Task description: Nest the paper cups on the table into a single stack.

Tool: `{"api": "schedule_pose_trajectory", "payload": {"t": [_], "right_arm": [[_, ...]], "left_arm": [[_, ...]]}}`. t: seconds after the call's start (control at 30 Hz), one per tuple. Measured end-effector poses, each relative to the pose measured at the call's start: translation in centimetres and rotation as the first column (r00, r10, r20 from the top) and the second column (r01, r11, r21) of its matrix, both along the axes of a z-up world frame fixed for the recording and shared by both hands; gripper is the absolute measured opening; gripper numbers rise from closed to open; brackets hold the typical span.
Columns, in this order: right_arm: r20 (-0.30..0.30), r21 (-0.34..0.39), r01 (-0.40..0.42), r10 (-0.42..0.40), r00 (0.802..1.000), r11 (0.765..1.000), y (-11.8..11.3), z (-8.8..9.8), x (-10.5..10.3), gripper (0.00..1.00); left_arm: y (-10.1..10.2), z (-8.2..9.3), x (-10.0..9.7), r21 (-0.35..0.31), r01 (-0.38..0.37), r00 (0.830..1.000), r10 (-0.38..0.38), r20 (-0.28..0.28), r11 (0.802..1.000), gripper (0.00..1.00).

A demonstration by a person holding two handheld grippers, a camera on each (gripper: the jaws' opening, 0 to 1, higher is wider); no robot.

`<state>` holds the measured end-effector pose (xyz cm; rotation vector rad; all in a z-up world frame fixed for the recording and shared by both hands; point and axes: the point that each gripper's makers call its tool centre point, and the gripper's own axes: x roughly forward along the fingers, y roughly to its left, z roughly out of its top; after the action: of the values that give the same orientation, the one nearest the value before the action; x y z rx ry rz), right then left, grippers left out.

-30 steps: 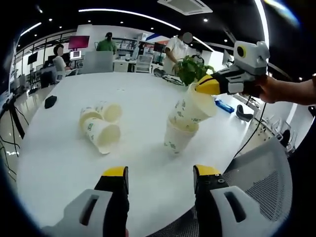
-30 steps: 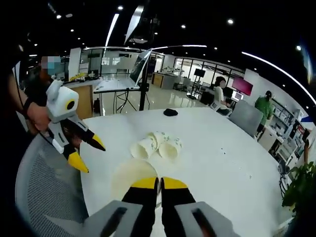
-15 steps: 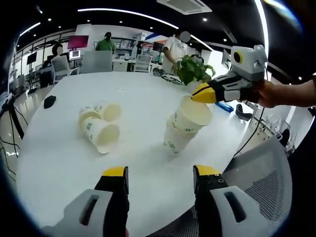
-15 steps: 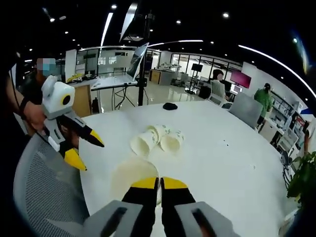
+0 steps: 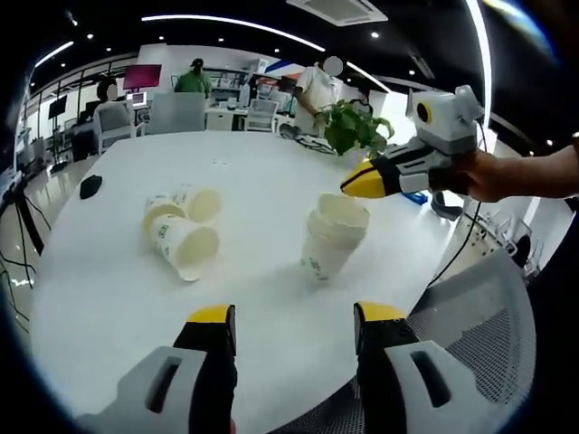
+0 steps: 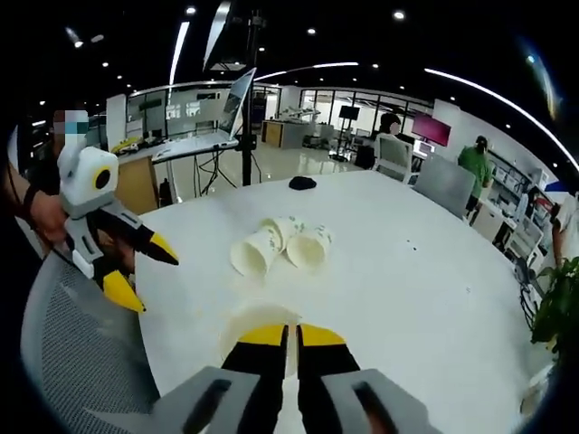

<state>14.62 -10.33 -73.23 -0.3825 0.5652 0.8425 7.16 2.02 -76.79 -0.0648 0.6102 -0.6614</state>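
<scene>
A stack of white paper cups (image 5: 326, 242) stands upright on the round white table (image 5: 109, 298), ahead and right of my left gripper (image 5: 294, 316), which is open and holds nothing. My right gripper (image 5: 348, 188) comes in from the right and is shut on the far rim of the stack's top cup (image 5: 338, 210). That rim (image 6: 258, 319) shows just under the shut right gripper (image 6: 290, 336). Three more cups (image 5: 185, 231) lie on their sides to the left, mouths toward me. These lying cups (image 6: 276, 249) sit further out, and the open left gripper (image 6: 145, 276) is at the left.
A grey mesh chair (image 5: 488, 334) stands at the table's near edge, its back (image 6: 81, 362) below the left gripper. A potted plant (image 5: 353, 127) and a black mouse (image 5: 91, 186) sit far out on the table. People and desks are in the background.
The right gripper has lowered the tilted cup down into the standing stack, where it now sits upright. The left gripper and the lying cups have not moved.
</scene>
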Motion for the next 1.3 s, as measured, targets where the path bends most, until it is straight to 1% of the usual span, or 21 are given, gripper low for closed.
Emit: {"api": "schedule_pose_trajectory", "payload": {"t": [0.33,0.63,0.77,0.93,1.0,1.07,1.17,1.3], "right_arm": [[-0.013,0.015,0.02,-0.02,1.0,1.0,0.0,-0.2,-0.2,0.02],[-0.032,0.028,0.067,-0.066,0.997,0.997,-0.8,-0.6,-0.2,0.06],[-0.047,0.037,0.098,-0.097,0.994,0.994,-1.5,-1.0,-0.3,0.14],[-0.065,0.06,0.142,-0.138,0.988,0.988,-2.4,-1.2,-1.1,0.18],[-0.067,0.061,0.161,-0.157,0.985,0.985,-2.8,-1.3,-1.3,0.26],[-0.078,0.069,0.196,-0.19,0.979,0.978,-3.6,-1.5,-1.6,0.31],[-0.097,0.095,0.245,-0.236,0.967,0.965,-4.5,-1.6,-2.1,0.33],[-0.112,0.103,0.285,-0.274,0.955,0.953,-5.6,-2.3,-3.2,0.36]], "left_arm": [[-0.1,0.2,0.0,-0.001,-0.004,1.0,0.004,-0.002,1.0,0.52],[-0.3,0.2,-0.1,0.002,0.004,1.0,-0.004,-0.007,1.0,0.52],[-0.3,0.3,-0.2,0.002,0.006,1.0,-0.006,-0.007,1.0,0.52],[-0.4,0.5,-0.2,0.0,0.003,1.0,-0.003,-0.004,1.0,0.51],[-0.4,0.5,-0.1,-0.003,0.0,1.0,0.0,-0.002,1.0,0.51],[-0.2,0.6,0.0,-0.009,-0.008,1.0,0.008,0.002,1.0,0.51],[0.0,0.7,0.2,-0.015,-0.022,1.0,0.022,0.002,1.0,0.5],[0.4,0.7,0.6,-0.023,-0.046,0.999,0.046,-0.005,0.999,0.5]]}}
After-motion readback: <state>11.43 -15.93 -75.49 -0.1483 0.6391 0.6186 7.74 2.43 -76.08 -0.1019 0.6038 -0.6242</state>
